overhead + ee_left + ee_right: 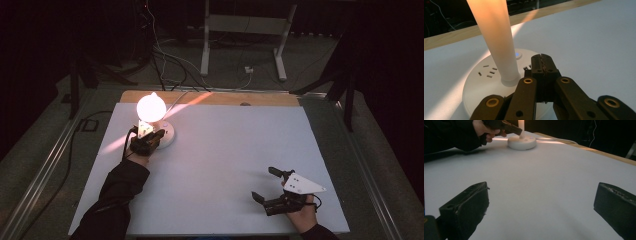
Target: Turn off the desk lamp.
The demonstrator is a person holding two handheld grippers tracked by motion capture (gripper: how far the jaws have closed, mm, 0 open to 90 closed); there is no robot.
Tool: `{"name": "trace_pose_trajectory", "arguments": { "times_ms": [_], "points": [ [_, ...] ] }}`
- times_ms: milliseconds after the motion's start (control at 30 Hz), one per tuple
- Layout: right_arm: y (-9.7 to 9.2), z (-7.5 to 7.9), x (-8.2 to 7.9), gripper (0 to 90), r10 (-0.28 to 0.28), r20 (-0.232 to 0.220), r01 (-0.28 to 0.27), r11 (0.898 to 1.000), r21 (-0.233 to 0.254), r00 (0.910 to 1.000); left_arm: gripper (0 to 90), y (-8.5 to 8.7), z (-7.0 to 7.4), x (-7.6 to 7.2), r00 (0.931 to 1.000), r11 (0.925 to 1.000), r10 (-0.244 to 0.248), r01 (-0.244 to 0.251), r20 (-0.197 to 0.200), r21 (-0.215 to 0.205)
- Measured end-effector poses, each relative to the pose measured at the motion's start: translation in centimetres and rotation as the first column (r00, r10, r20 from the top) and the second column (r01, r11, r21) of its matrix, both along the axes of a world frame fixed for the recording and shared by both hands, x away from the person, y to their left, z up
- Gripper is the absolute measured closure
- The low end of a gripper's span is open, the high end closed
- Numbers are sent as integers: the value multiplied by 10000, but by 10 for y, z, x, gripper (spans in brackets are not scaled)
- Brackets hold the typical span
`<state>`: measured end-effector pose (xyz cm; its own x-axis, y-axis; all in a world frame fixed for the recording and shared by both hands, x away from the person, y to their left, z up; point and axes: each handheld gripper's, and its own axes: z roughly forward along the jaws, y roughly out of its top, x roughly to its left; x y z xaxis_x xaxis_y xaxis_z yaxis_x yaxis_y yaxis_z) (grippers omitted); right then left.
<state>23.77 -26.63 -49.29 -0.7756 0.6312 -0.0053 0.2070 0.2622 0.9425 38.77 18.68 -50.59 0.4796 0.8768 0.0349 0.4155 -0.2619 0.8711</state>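
White-topped table (225, 165) — round white lamp base (167, 134) at its far-left part.

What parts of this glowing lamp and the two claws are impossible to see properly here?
- Lamp bulb: high view, washed out by its own glare.
- Lamp top: left gripper view, stem cut off by the upper edge.
- Left claw tips: left gripper view, shut; contact with the round socket base can't be judged.
- Right claw: right gripper view, open, body cut off below.
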Motion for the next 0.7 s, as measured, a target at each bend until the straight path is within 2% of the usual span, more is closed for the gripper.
{"name": "trace_pose_trajectory", "arguments": {
  "times_ms": [700],
  "points": [
    [0,0,0,0,1,-51,-1,10000,-3,10000,900,0,-10,3,9993,10000,-2,4,-370,60]
  ]
}}
